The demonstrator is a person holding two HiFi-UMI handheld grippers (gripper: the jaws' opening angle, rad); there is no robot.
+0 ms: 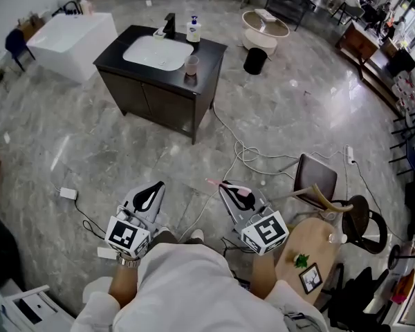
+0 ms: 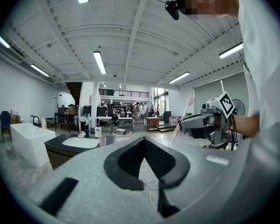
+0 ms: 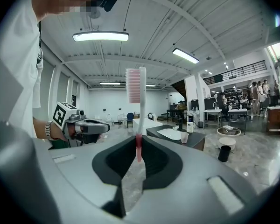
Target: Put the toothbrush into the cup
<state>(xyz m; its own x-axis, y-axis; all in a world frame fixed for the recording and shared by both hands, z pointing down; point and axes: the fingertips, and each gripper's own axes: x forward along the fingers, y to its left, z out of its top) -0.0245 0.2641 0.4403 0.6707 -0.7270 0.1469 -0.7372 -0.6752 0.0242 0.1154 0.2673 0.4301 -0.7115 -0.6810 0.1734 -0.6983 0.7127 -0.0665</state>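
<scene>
Right hand-held gripper [image 3: 139,146] is clamping the toothbrush [image 3: 140,101] upright by its handle, bristles clear, while I am facing the far cup [image 1: 191,65], upper centre. Left hand-held gripper [image 2: 143,141] is riding closed and empty.

- Left gripper [image 1: 152,191] and right gripper [image 1: 228,187]: light grey moulded shells that narrow to black jaws with ribbed inner pads
- Each gripper carries a white cube printed with black square markers: left cube [image 1: 128,236], right cube [image 1: 266,232]
- Thin black cables [image 2: 232,130] hang beside the right cube
- White shirt [image 1: 194,289] with short sleeves
- Metal wristband [image 1: 128,261] on the left wrist
- Small black camera [image 2: 174,6] worn on the head
</scene>
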